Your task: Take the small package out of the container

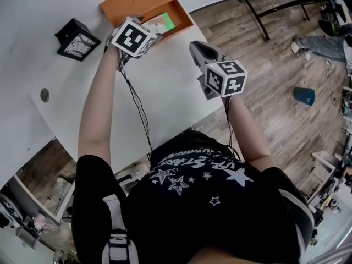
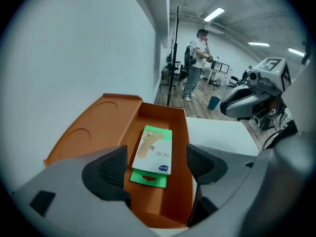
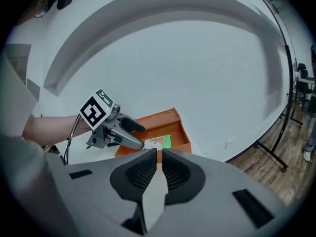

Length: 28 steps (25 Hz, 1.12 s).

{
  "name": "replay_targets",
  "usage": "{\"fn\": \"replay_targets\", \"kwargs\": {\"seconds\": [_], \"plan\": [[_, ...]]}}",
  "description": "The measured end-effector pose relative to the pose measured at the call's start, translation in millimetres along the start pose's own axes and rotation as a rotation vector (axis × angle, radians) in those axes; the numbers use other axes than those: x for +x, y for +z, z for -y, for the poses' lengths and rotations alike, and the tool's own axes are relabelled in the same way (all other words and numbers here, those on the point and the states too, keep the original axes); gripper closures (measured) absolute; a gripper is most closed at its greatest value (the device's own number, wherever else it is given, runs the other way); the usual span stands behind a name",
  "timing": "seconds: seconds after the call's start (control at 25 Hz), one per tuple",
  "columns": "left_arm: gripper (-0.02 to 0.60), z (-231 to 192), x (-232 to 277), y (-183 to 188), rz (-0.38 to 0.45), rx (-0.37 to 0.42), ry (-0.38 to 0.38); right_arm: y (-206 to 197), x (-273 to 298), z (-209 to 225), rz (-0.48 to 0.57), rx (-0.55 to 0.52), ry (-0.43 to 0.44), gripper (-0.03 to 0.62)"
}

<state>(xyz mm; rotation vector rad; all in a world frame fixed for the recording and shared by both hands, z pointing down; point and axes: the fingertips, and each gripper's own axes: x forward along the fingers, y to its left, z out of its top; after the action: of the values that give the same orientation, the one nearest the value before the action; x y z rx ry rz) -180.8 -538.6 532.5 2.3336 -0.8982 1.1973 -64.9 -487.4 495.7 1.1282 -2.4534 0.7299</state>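
Left gripper (image 2: 155, 166): ribbed jaws apart; flat pkg (image 2: 154, 149) in orange box (image 2: 106, 120), prob. plastic.

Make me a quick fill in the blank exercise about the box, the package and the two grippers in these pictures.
1. The small package lies flat inside the ___ container.
2. The left gripper has its jaws ___, one on each side of the package, not pressing on it.
3. The right gripper, its jaws together, holds ___.

Missing words: orange; open; nothing
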Motion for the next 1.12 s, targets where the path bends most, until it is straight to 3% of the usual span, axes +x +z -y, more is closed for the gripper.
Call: {"fn": "replay_targets", "kwargs": {"seconds": [0.48, 0.72, 0.84, 1.12], "plan": [[0.204, -7.8, 58.0, -4.9, -0.153, 0.136, 0.029, -10.3, 9.8, 20.3, -0.006, 0.039, -0.023, 0.533], [0.209, -11.5, 72.5, -10.1, -0.264, 0.168, 0.097, -12.5, 10.4, 25.4, -0.007, 0.055, -0.026, 0.533], [0.211, -11.4, 76.5, -15.2, -0.319, 0.168, 0.090, -14.6, 10.6, 24.5, -0.008, 0.058, -0.024, 0.533], [0.217, -9.2, 78.4, -14.4, -0.306, 0.152, 0.060, -17.9, 7.7, 25.9, -0.005, 0.071, -0.028, 0.533]]}}
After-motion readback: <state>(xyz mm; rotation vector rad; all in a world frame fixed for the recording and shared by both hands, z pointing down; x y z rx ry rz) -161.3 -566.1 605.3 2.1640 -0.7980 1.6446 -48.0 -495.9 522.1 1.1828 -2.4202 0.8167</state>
